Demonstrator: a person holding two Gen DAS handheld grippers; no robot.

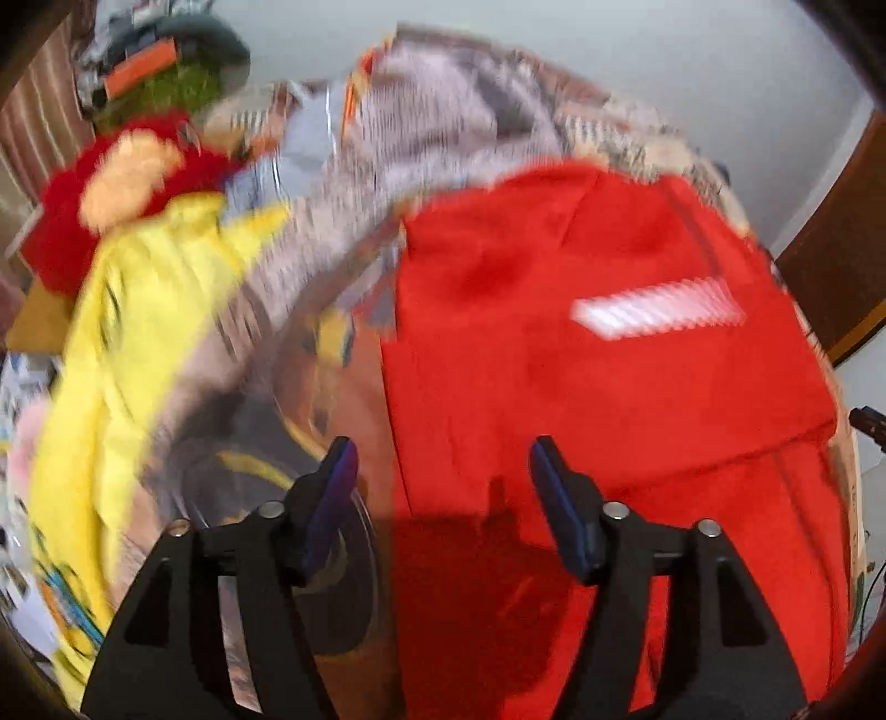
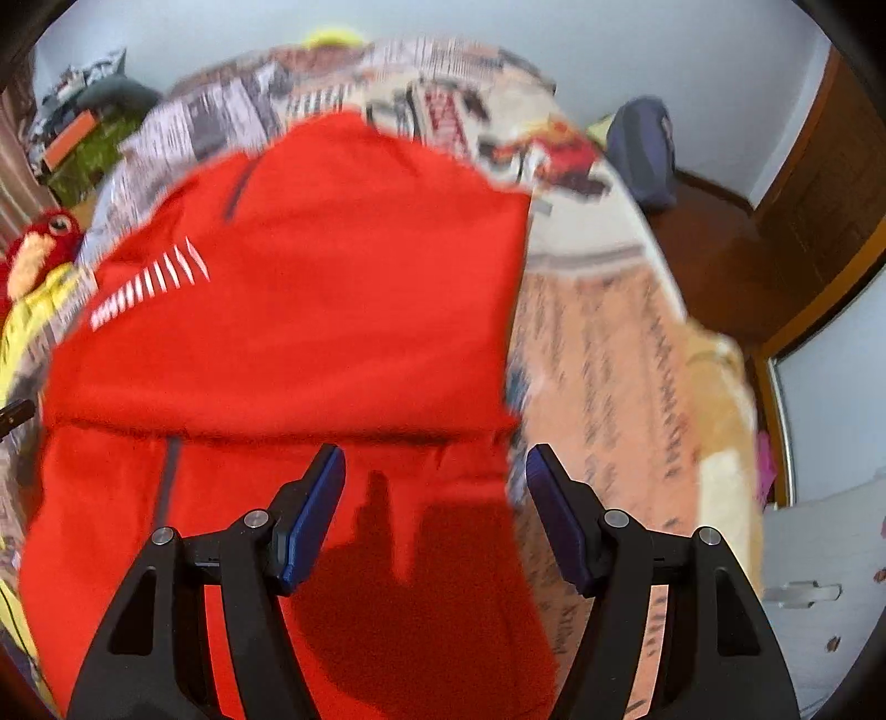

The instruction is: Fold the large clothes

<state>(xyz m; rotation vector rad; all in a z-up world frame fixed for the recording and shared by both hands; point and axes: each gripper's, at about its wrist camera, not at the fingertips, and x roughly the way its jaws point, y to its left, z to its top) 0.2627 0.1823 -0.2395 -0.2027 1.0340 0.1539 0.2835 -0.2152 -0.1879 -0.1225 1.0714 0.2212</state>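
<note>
**Both tools spread above red garment on bed**

Left tool (image 1: 443, 459) poised over the left edge of the red garment (image 1: 609, 387), angled down along it, fingers spread wide, gripping nothing; one blue pad (image 1: 338, 498) above the patterned bedspread (image 1: 343, 387) just beside the garment, the other above red cloth. Right tool (image 2: 437, 471) poised over the garment's (image 2: 310, 332) right edge, likewise spread wide and empty, one pad (image 2: 315, 509) above the red cloth, the other above the bedspread (image 2: 609, 387). Contact with the fabric not discernible; shadows of both tools cast on the garment just below them.

Garment spread flat on the bed, upper part folded over the lower across a horizontal fold line, white striped mark (image 2: 149, 282) on the folded-over part. Left of the garment, a yellow garment (image 1: 138, 332), and beyond it a red plush toy (image 1: 127, 183). Right of the garment, well apart, wooden floor (image 2: 720, 266) and a dark bag (image 2: 645, 149) against a pale wall (image 2: 554, 33). Both views motion-blurred.
</note>
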